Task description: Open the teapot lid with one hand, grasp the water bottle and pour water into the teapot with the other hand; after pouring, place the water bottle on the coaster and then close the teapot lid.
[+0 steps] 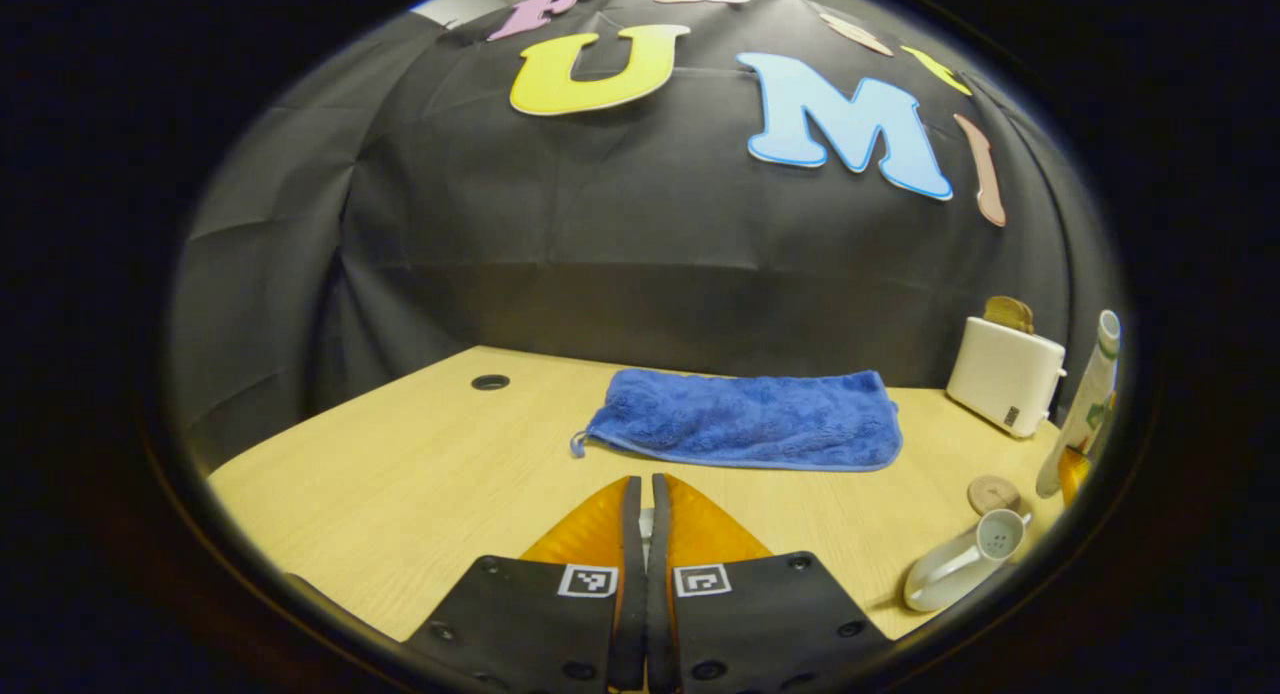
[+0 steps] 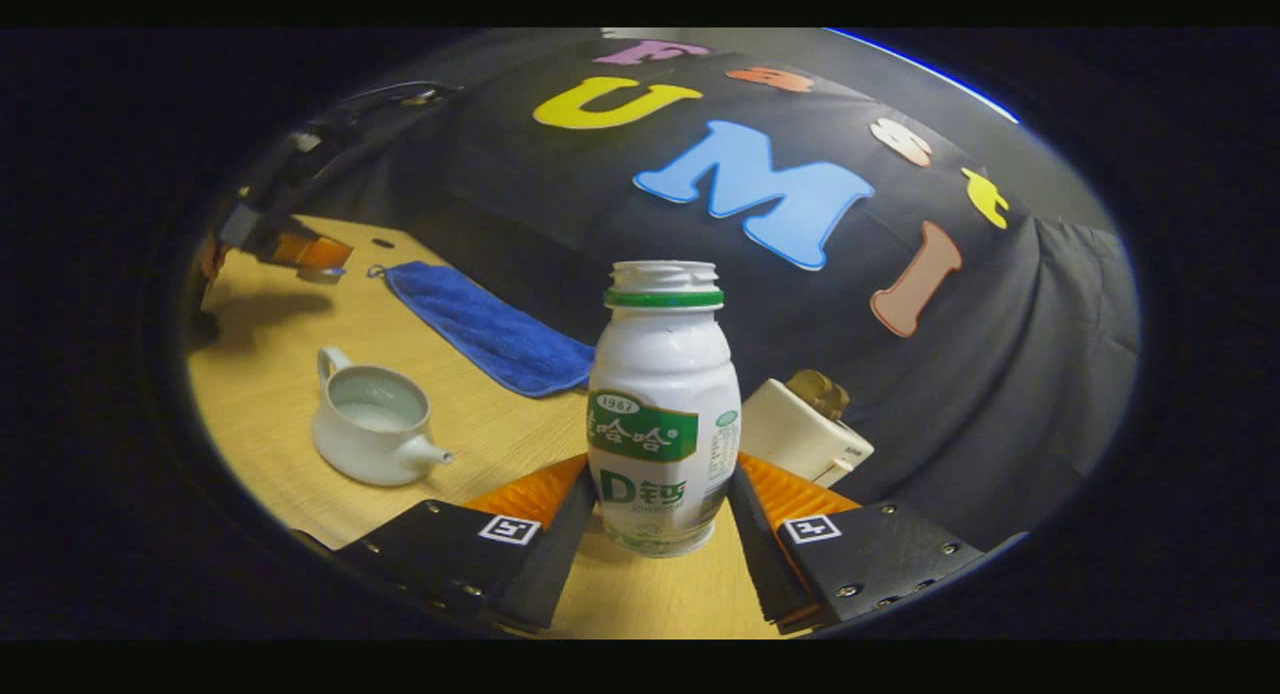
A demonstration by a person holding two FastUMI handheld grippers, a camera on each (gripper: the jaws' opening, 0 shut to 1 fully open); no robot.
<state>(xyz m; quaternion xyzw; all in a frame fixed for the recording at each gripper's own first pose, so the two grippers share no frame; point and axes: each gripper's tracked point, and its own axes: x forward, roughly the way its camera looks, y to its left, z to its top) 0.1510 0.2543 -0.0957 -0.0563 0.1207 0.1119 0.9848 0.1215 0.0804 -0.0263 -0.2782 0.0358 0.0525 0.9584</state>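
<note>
In the right gripper view a white water bottle with a green label and no cap stands upright between my right gripper's fingers, which press on both its sides. The white teapot sits lidless on the table to its left, with liquid inside. In the left gripper view my left gripper is closed on a thin white sliver, the teapot lid. That view also has the teapot, the round wooden coaster and the bottle at the far right. My left gripper hovers over the table's far left.
A blue towel lies at the back of the wooden table, also seen as the towel. A white toaster with bread stands at the back right, just behind the bottle as the toaster. A cable hole is at the back left.
</note>
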